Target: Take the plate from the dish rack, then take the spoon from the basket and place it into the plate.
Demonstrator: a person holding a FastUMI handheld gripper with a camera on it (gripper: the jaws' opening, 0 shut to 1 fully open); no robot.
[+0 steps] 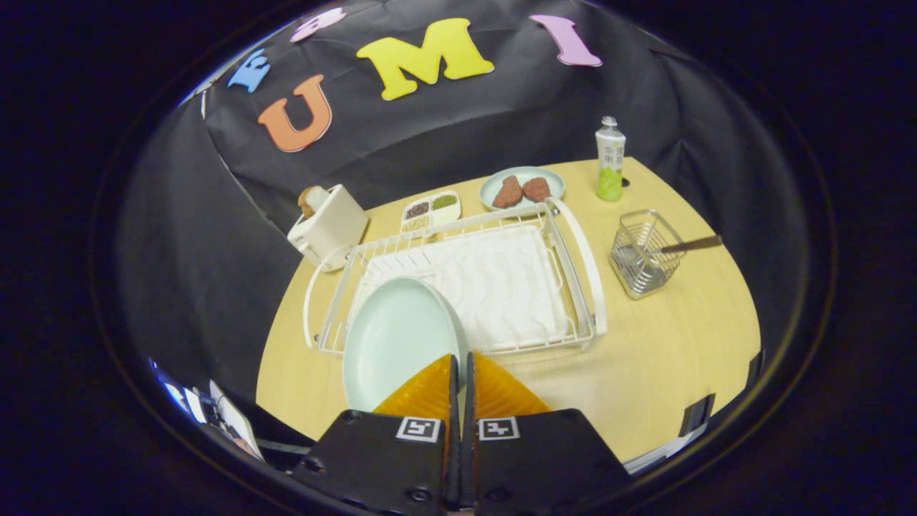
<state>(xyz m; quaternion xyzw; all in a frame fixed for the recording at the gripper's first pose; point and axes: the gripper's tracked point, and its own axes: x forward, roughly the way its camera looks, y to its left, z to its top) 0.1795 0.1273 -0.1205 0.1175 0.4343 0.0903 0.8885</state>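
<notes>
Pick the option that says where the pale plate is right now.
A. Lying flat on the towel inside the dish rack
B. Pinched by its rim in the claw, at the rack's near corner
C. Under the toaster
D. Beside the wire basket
B: the claw is closed on the near rim of the plate, which stands tilted at the near corner of the dish rack.

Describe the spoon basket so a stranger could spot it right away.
Start at the white dish rack on the wooden table, well beyond the closed gripper clamping the plate. Just right stands the wire basket: bare metal mesh, a spoon handle sticking out.
</notes>
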